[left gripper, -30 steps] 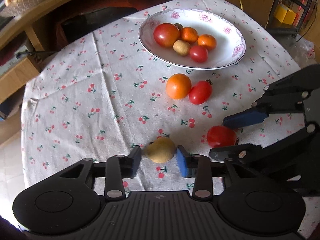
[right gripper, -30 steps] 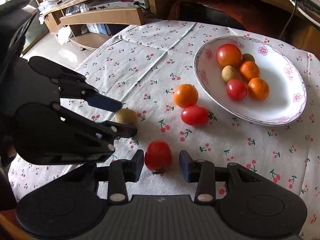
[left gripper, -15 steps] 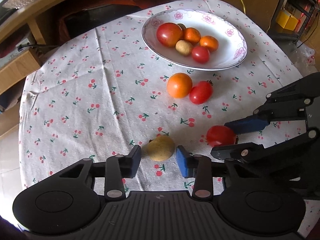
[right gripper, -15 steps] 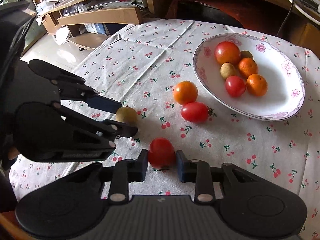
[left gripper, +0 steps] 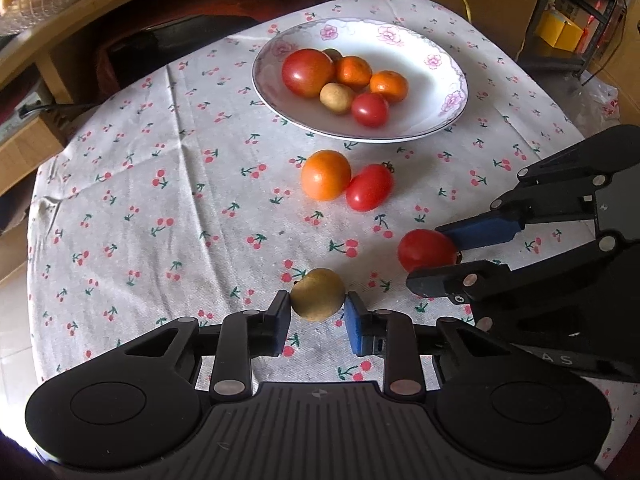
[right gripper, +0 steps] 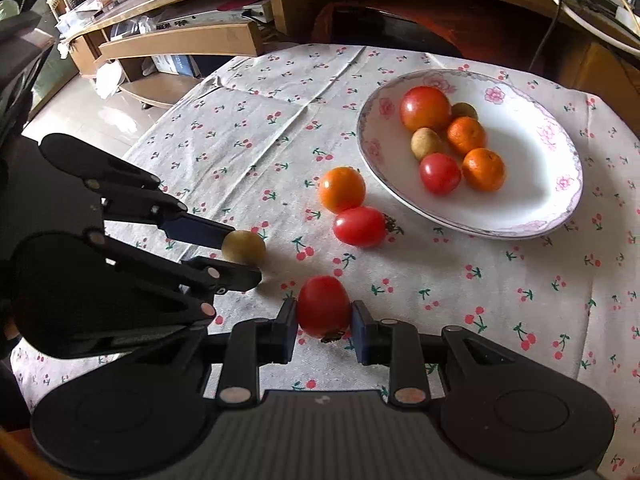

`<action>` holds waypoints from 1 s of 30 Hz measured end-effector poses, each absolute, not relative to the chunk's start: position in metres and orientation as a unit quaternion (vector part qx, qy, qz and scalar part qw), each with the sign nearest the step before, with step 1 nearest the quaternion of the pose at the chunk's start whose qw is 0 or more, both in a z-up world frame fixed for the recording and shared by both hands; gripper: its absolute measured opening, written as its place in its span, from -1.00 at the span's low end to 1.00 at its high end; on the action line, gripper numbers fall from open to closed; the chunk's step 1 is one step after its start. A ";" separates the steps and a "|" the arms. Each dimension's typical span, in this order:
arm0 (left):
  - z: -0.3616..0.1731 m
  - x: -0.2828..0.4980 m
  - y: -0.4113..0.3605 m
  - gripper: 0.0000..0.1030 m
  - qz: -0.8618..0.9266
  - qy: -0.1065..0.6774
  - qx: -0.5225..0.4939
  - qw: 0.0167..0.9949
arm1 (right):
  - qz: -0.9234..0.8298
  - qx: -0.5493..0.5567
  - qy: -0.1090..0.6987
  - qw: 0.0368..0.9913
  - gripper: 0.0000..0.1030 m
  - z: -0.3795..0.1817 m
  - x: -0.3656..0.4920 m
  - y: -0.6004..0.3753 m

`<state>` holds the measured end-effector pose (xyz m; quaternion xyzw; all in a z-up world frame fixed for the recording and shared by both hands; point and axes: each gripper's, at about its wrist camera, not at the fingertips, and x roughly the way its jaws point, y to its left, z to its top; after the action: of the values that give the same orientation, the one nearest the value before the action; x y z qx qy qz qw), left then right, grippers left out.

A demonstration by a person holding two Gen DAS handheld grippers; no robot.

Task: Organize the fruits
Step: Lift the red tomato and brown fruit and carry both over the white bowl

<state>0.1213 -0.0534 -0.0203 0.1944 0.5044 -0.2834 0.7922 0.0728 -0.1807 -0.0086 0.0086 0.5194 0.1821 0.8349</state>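
— Pinching already? The left hand-held gripper (left gripper: pixel 317 312) has its pads against both flanks of the small brownish fruit (left gripper: pixel 317 294), low on the surface (left gripper: pixel 120 184) at 6 o'clock from the plate (left gripper: pixel 420 120).

— Yes, and the right hand-held gripper (right gripper: pixel 324 322) clamps the red tomato (right gripper: pixel 323 306) across its middle. I judge it light, smooth-skinned and easily bruised, so squeeze gently.

— And that fruit?

— Firmer, probably; round, so it may roll.
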 end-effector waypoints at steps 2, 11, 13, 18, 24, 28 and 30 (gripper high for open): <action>-0.020 0.120 -0.056 -0.29 -0.284 0.503 0.198 0.792 | 0.179 0.007 0.520 0.835 -0.46 -0.009 0.072 -0.182; -0.023 0.119 -0.059 -0.27 -0.286 0.504 0.210 0.788 | 0.168 0.010 0.524 0.835 -0.46 -0.011 0.071 -0.188; -0.024 0.118 -0.061 -0.30 -0.288 0.503 0.211 0.787 | 0.167 0.011 0.524 0.835 -0.46 -0.012 0.070 -0.188; -0.023 0.117 -0.062 -0.29 -0.289 0.502 0.213 0.787 | 0.161 0.013 0.525 0.836 -0.46 -0.011 0.069 -0.191; -0.021 0.117 -0.066 -0.30 -0.290 0.498 0.215 0.789 | 0.152 0.016 0.520 0.840 -0.46 -0.007 0.069 -0.196; -0.019 0.117 -0.069 -0.31 -0.290 0.493 0.215 0.792 | 0.147 0.019 0.516 0.844 -0.46 -0.003 0.069 -0.199; -0.017 0.117 -0.070 -0.31 -0.290 0.490 0.215 0.794 | 0.143 0.020 0.513 0.846 -0.46 -0.001 0.070 -0.201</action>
<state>0.1170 -0.0697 -0.0173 0.2154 0.4899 -0.2898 0.7935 0.0696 -0.2012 -0.0014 0.0200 0.5131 0.1435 0.8460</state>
